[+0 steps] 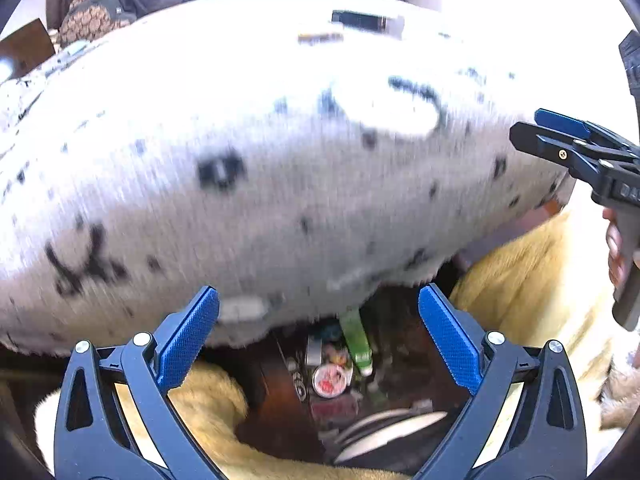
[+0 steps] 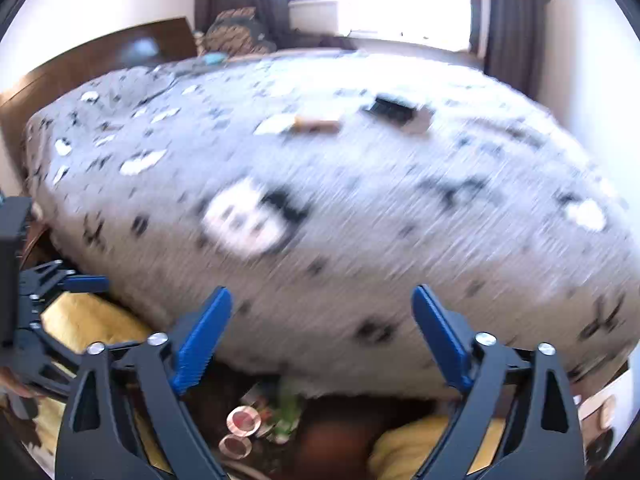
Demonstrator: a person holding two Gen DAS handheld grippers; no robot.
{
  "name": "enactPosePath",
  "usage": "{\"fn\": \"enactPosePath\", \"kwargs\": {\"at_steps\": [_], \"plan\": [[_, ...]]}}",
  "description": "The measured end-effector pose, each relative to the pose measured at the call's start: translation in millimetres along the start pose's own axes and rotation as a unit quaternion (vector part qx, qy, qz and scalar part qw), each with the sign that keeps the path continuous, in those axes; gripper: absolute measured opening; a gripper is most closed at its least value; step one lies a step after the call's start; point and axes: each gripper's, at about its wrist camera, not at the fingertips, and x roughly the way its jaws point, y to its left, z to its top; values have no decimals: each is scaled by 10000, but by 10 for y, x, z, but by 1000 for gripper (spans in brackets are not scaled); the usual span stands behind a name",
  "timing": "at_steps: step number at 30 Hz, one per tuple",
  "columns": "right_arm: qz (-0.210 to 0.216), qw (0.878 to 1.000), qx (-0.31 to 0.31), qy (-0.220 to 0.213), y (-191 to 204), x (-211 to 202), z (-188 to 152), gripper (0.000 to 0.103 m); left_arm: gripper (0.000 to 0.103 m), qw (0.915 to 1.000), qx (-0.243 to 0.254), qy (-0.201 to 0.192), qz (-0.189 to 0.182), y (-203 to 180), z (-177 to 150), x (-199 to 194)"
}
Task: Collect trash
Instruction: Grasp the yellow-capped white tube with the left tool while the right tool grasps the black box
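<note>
Both views are motion-blurred. My left gripper (image 1: 319, 336) is open and empty, over a dark gap at the bed's foot holding a round red-and-white lid or can (image 1: 329, 380), a green bottle (image 1: 357, 342) and other litter. My right gripper (image 2: 322, 336) is open and empty above the same clutter, where a round can (image 2: 243, 420) and a green bottle (image 2: 289, 408) show. On the grey patterned bed (image 2: 360, 200) lie a brown wrapper (image 2: 316, 125) and a dark flat box (image 2: 394, 111). The right gripper also shows in the left wrist view (image 1: 532, 128).
A yellow fleece blanket (image 1: 516, 284) flanks the gap on both sides. White plates (image 1: 392, 428) lie low in the gap. A dark wooden headboard (image 2: 100, 60) stands at far left, with a window and curtains (image 2: 504, 20) behind the bed.
</note>
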Motion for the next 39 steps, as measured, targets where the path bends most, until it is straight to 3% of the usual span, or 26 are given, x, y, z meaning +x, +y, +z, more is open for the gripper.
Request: {"fn": "enactPosePath", "kwargs": {"at_steps": [8,18,25,31,33,36,39], "plan": [[-430,9990,8,-123,-420,179,549,99,95,9992,-162,-340,139,167,702,-3],[-668,9975,-163,168,-616,1136,1304,99,95,9974,-444,-526,213,327,1543,398],[-957,9936,-370,481,-624,1858,1710,99,95,9977,-265,-483,387,274,1912,711],[-922,9922,-420,725,-619,2313,1928,96,95,9978,-360,-465,319,272,2029,855],[-715,9934,-292,851,-650,2406,1960,82,95,9978,-395,-431,299,275,2054,917],[-445,9940,-131,995,-715,2461,1983,50,95,9978,-420,-409,303,272,2088,997],[-398,9946,-63,954,-766,2396,1991,37,95,9975,-428,-431,352,267,2161,1066]]}}
